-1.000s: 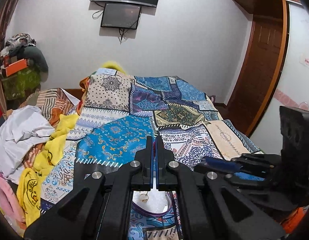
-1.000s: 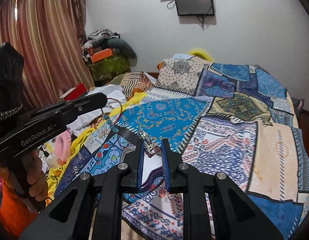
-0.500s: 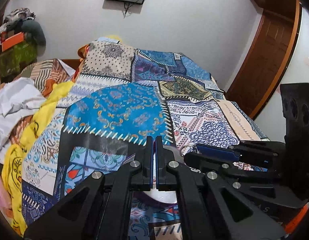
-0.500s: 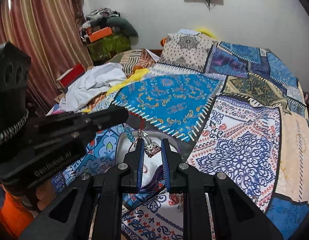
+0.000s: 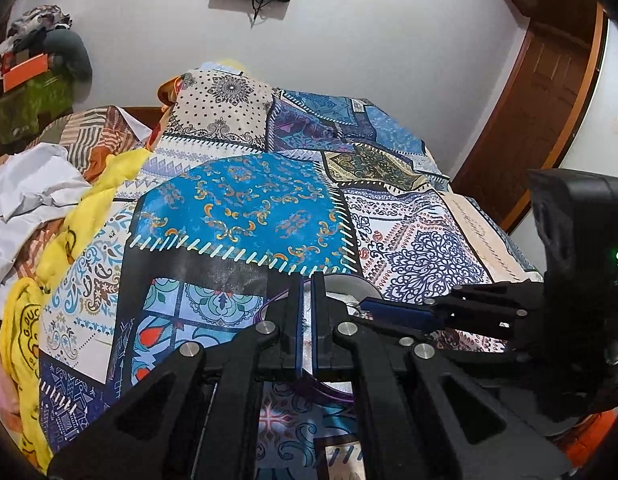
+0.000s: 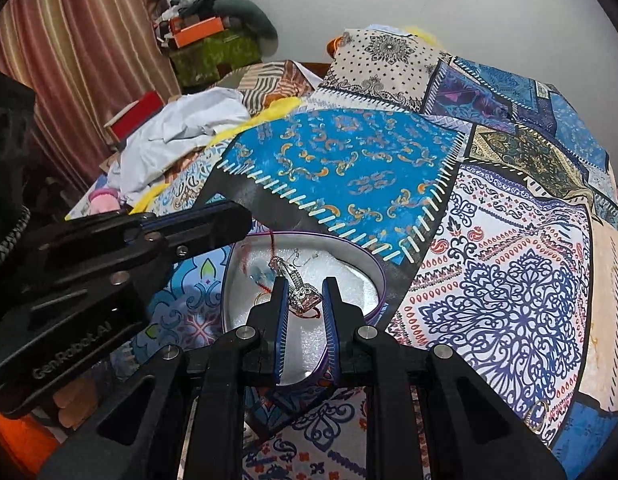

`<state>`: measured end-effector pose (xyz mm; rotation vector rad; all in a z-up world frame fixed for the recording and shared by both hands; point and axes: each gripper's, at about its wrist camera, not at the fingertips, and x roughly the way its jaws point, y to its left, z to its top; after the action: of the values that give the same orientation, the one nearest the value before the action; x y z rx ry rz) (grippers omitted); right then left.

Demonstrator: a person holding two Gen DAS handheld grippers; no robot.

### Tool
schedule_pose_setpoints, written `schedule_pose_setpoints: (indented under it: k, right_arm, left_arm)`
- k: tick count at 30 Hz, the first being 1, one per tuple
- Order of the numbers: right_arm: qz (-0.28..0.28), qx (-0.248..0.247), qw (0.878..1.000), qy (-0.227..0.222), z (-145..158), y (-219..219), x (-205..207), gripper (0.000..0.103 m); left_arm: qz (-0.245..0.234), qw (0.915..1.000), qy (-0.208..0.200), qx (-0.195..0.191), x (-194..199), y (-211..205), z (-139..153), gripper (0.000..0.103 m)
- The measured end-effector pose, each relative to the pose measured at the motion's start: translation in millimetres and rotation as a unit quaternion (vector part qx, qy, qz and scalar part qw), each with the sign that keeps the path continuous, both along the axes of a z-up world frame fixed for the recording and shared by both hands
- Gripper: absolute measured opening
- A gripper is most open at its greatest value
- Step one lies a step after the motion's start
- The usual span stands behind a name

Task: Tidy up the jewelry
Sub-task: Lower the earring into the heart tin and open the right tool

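Observation:
A white oval box with a purple rim (image 6: 374,269) lies open on the patchwork bedspread. My right gripper (image 6: 304,282) hangs just over it, shut on a silver ornament with a pinkish stone (image 6: 300,297). From the left my left gripper (image 6: 245,216) reaches over the box edge, shut on a red thread bracelet (image 6: 272,242) that hangs into the box; its teal beads (image 6: 265,276) rest on the white lining. In the left wrist view my left gripper (image 5: 307,276) hides most of the box (image 5: 343,285), and the right gripper (image 5: 365,304) comes in from the right.
The patchwork bedspread (image 6: 509,280) fills the view ahead. White and yellow clothes (image 6: 181,128) are piled along its left side near a striped curtain (image 6: 81,48). A small gold ring-like item (image 6: 537,411) lies at the lower right. A wooden door (image 5: 541,92) stands at the right.
Both grippers have sunk toward the box and tipped downward. The thread bracelet, earlier dangling in the air, now reaches into the box. The silver ornament stays in the right gripper.

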<state>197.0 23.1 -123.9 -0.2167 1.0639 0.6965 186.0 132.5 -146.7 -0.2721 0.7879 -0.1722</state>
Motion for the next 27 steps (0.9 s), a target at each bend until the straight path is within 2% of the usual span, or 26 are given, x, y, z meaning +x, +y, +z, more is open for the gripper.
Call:
schedule_pose_setpoints:
  k: [12, 17, 20, 22, 27]
  right_arm:
    - [-0.004, -0.030, 0.999, -0.010, 1, 4, -4, 0.016]
    - [-0.013, -0.019, 0.999, -0.025, 16, -4, -6, 0.017]
    - [-0.021, -0.012, 0.999, -0.039, 27, -10, -8, 0.029]
    - [-0.029, -0.004, 0.998, -0.053, 37, -18, -11, 0.037]
    - [-0.044, 0.009, 0.996, -0.073, 57, -34, -14, 0.039]
  left_arm:
    - [0.021, 0.9995, -0.013, 0.021, -14, 2, 24, 0.003]
    - [0.032, 0.9987, -0.019, 0.036, -21, 2, 36, 0.005]
    - [0.034, 0.9984, -0.022, 0.039, -25, 1, 43, 0.007]
    - [0.035, 0.9981, -0.026, 0.043, -28, -2, 48, 0.013]
    - [0.032, 0.9973, -0.036, 0.055, -35, -15, 60, 0.025]
